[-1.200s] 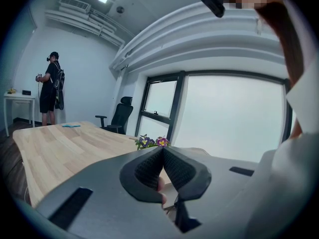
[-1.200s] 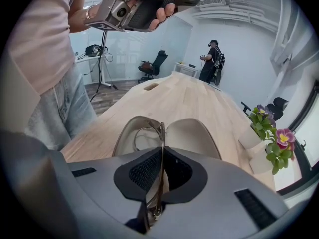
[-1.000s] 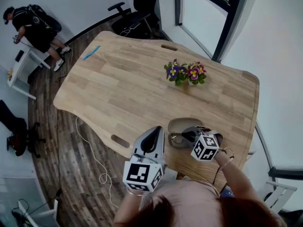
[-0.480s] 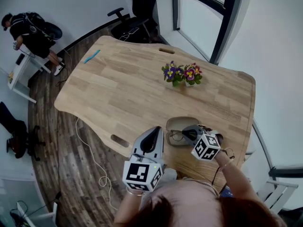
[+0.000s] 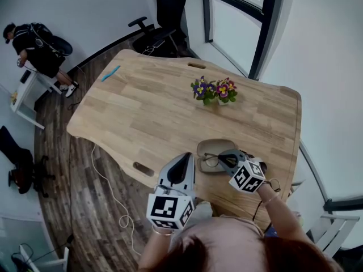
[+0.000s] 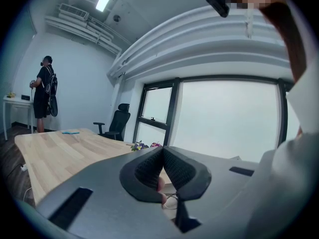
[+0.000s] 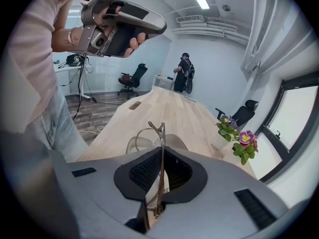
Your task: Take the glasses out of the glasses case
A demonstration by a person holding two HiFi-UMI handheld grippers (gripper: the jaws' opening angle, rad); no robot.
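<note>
1. The R claw (image 7: 160, 169) is shut tight on the glasses (image 7: 160, 133). The thin frame stands straight up between the 2 dark pads.
2. In the head view the R claw (image 5: 223, 158) sits low & right of the middle, right over the open glasses case (image 5: 205, 148).
3. The glasses are above the case (image 7: 135, 144). Can't tell if they touch it.
4. The case lies on the desk (image 5: 142, 112), near the edge at the bottom of the pic.
5. The L claw (image 6: 163, 156) is closed w/ nothing in it. Its 2 pads press together.
6. In the head view the L claw (image 5: 186, 158) is just left of the case, over the desk edge, tip pointing up the pic.
7. A pot of purple & pink flowers (image 5: 214, 89) stands further up the desk, well apart from the case.
8. A small blue thing (image 5: 110, 72) lies at the upper left end of the desk.
9. A person in black (image 5: 37, 38) stands at the far upper left, by a white table.
10. A black chair (image 5: 164, 16) is at the top, behind the desk.
</note>
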